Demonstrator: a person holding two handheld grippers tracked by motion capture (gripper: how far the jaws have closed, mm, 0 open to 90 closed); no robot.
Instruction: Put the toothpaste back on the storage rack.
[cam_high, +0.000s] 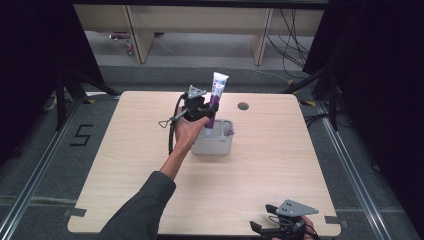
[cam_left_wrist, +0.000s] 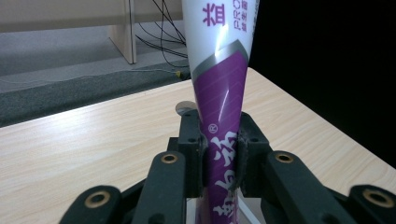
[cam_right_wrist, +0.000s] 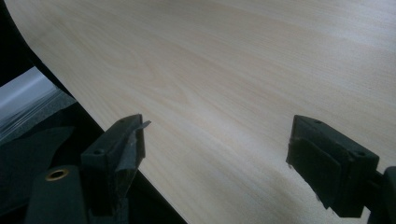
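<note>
At twelve o'clock, left gripper (cam_high: 206, 114) pinches tube (cam_high: 217, 92) above bin (cam_high: 214, 142); right gripper (cam_high: 280, 226) idles spread; tilt risks snagging the rim.

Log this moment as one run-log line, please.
left hand-held gripper: shut on toothpaste tube | tube: upright over grey bin | right hand-held gripper: open, idle at near table edge

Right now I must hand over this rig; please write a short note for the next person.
Left gripper: shut on the purple-and-white tube, held upright over the grey bin at mid-table; tube's lower end is at the bin's opening.
Right gripper: jaws open, holding nothing, at the near right edge of the table.
Done: tube is gripped.
Left: probably lower it into the bin and release.
</note>
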